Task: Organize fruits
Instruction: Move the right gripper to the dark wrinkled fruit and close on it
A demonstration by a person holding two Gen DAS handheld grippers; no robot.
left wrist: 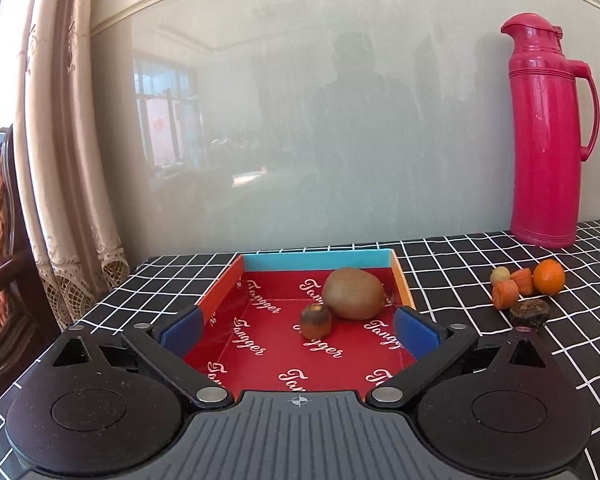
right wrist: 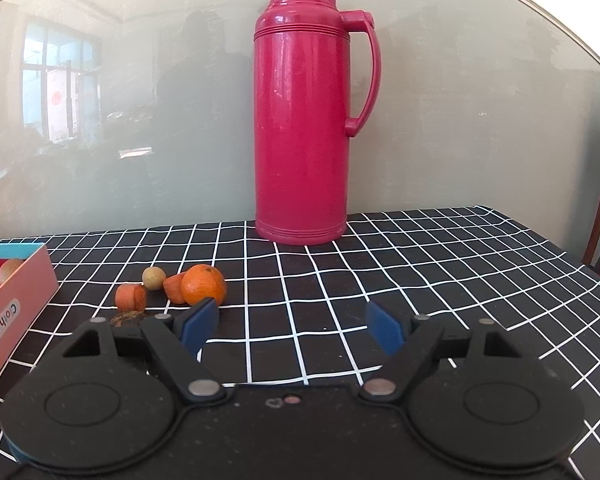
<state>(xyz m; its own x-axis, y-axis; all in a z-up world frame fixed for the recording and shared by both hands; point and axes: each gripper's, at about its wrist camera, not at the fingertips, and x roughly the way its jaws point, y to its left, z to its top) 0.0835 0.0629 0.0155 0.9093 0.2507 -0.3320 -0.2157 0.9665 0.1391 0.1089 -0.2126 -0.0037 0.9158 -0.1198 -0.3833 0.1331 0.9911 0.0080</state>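
A shallow box [left wrist: 403,280] with a red printed floor sits on the checked cloth. Inside it lie a brown kiwi [left wrist: 353,293] and a small dark shrivelled fruit [left wrist: 316,321]. My left gripper [left wrist: 298,332] hangs over the box's near end, open wide, with nothing between its blue pads. On the cloth right of the box lie an orange [right wrist: 203,284], two carrot-coloured pieces [right wrist: 130,297] [right wrist: 175,287], a small pale round fruit [right wrist: 153,278] and a dark flat piece [left wrist: 529,312]. My right gripper [right wrist: 292,326] is open; its left pad sits just in front of the orange.
A tall pink thermos jug [right wrist: 302,120] stands at the back against a glass panel. The box's outer side [right wrist: 16,300] shows at the left of the right wrist view. A curtain [left wrist: 68,140] and a wooden chair [left wrist: 0,240] are left of the table.
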